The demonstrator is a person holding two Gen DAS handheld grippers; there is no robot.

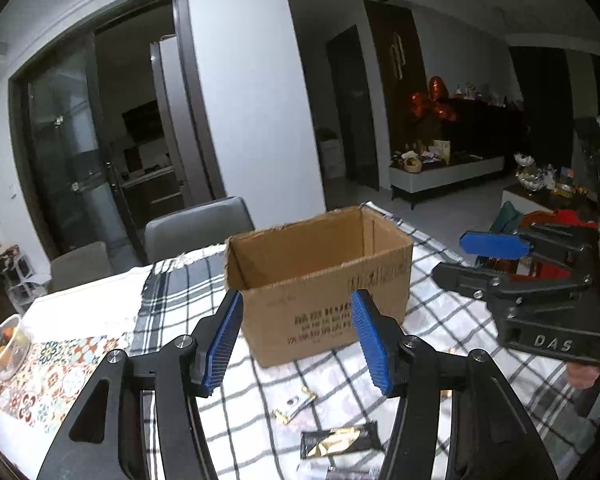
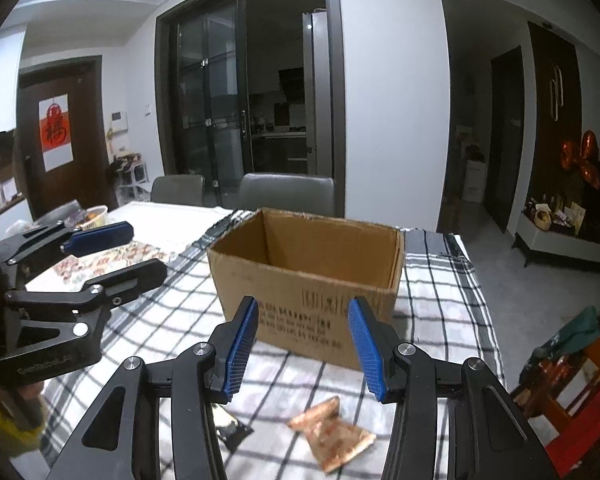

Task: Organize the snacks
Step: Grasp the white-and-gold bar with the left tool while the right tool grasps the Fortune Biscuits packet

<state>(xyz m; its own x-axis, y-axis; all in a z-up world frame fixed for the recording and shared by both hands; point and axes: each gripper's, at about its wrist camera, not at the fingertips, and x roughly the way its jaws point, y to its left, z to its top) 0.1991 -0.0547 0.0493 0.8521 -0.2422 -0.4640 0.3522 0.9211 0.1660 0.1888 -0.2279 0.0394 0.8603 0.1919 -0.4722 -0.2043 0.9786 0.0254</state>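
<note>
An open cardboard box (image 1: 320, 280) stands on the checked tablecloth; it also shows in the right wrist view (image 2: 312, 276). My left gripper (image 1: 296, 340) is open and empty, held above the cloth in front of the box. Below it lie a black-and-gold snack packet (image 1: 340, 442) and a small wrapped snack (image 1: 296, 402). My right gripper (image 2: 302, 346) is open and empty, also in front of the box. An orange-brown snack packet (image 2: 334, 434) lies below it, with a dark packet (image 2: 230, 428) to its left. Each gripper appears in the other's view: the right one (image 1: 480, 258) and the left one (image 2: 140, 250).
Two grey chairs (image 2: 284, 192) stand behind the table. A patterned runner (image 1: 52, 372) and a clear bowl of food (image 1: 6, 348) are at the table's left. The table's right edge (image 2: 488, 320) drops to the floor, with red and green items (image 2: 572, 364) beside it.
</note>
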